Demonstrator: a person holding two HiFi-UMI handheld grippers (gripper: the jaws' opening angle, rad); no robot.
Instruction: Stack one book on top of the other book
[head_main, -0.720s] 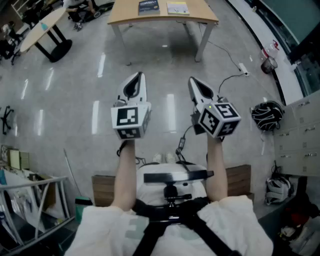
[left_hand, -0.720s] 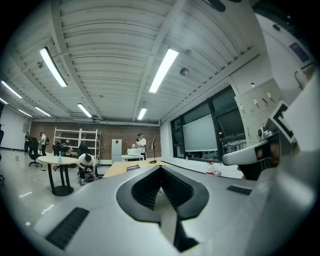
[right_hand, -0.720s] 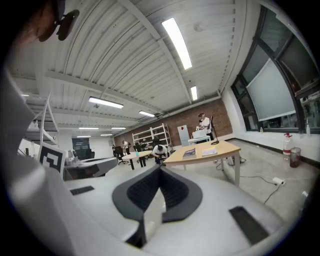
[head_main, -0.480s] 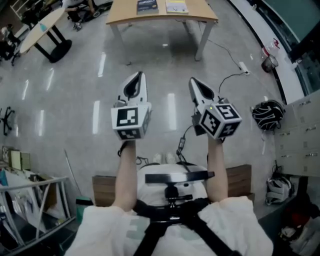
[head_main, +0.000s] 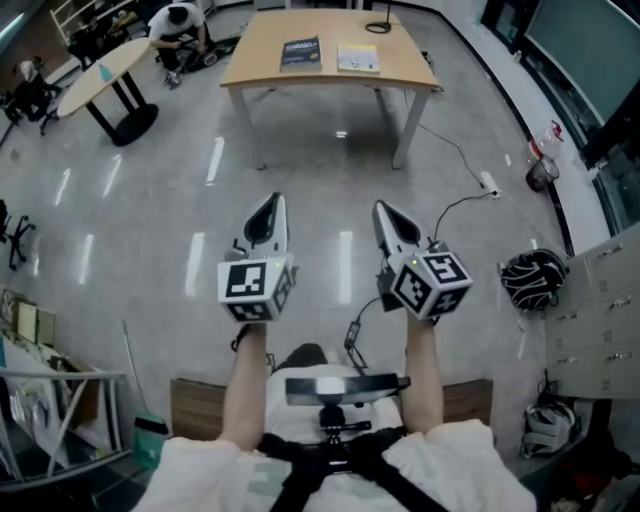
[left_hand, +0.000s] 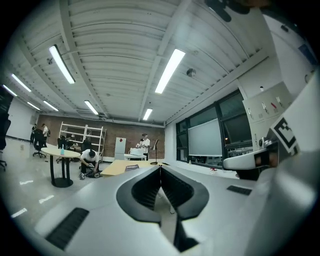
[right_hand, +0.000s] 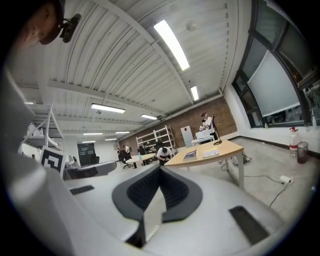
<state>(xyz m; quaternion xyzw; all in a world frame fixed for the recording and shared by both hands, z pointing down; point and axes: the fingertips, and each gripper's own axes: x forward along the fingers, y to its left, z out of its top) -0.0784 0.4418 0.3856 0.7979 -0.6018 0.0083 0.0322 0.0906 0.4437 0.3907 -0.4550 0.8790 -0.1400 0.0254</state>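
Two books lie side by side on a wooden table far ahead across the floor: a dark book on the left and a pale book on the right. My left gripper and right gripper are held level in front of me, well short of the table, both shut and empty. The right gripper view shows the dark book and the pale book on the table beyond its shut jaws. In the left gripper view, the table is small and distant.
A round table stands at the back left with a crouching person beside it. A cable and power strip lie on the floor right of the table. A black helmet and grey cabinets are at the right.
The wooden table and both books now show fully and lower in the head view. Both grippers sit lower in the picture, still shut and side by side.
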